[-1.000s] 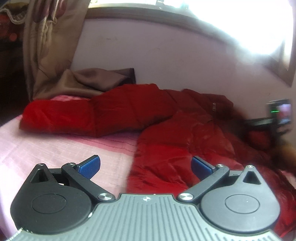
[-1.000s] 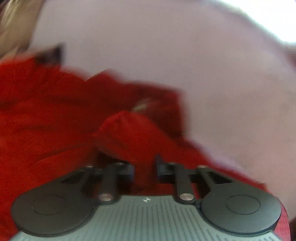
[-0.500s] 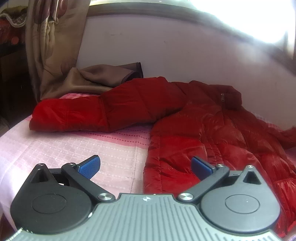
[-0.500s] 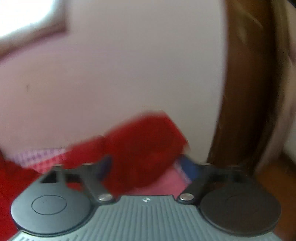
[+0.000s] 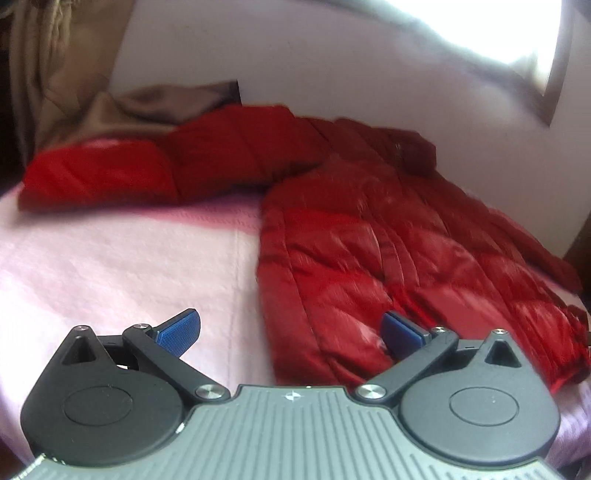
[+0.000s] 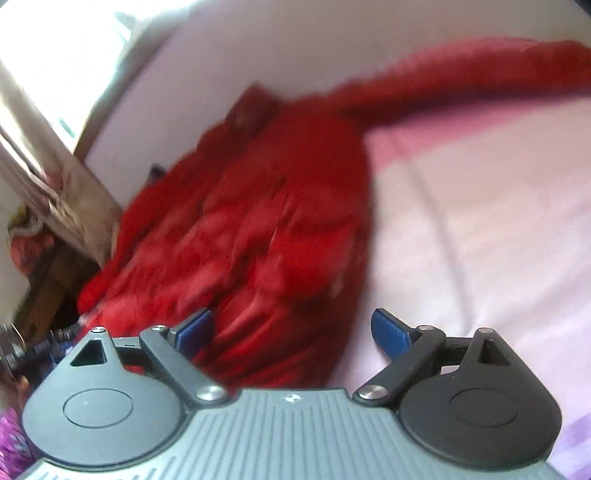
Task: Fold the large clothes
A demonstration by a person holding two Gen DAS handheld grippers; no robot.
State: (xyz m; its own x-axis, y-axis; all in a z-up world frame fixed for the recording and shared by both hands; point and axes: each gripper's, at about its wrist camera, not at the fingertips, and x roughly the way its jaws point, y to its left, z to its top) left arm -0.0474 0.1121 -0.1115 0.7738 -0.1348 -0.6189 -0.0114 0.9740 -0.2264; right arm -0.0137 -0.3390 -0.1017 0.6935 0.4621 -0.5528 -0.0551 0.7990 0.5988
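A red puffer jacket (image 5: 351, 236) lies spread on a pink bed sheet (image 5: 122, 266), one sleeve stretched left toward the bed's far left. My left gripper (image 5: 290, 334) is open and empty, hovering over the jacket's near hem edge. In the right wrist view the same jacket (image 6: 258, 236) shows blurred, with a sleeve reaching to the upper right. My right gripper (image 6: 291, 332) is open and empty, its jaws wide above the jacket's hem.
A brown cloth (image 5: 155, 107) lies at the bed's far left by a curtain (image 5: 48, 62). A pale wall (image 5: 332, 66) runs behind the bed, with a bright window (image 5: 517, 29) above. Clutter (image 6: 29, 240) shows off the bed's edge.
My right gripper has opened, let go of the red jacket and swung round to face the jacket body. My left gripper stayed open and shifted slightly.
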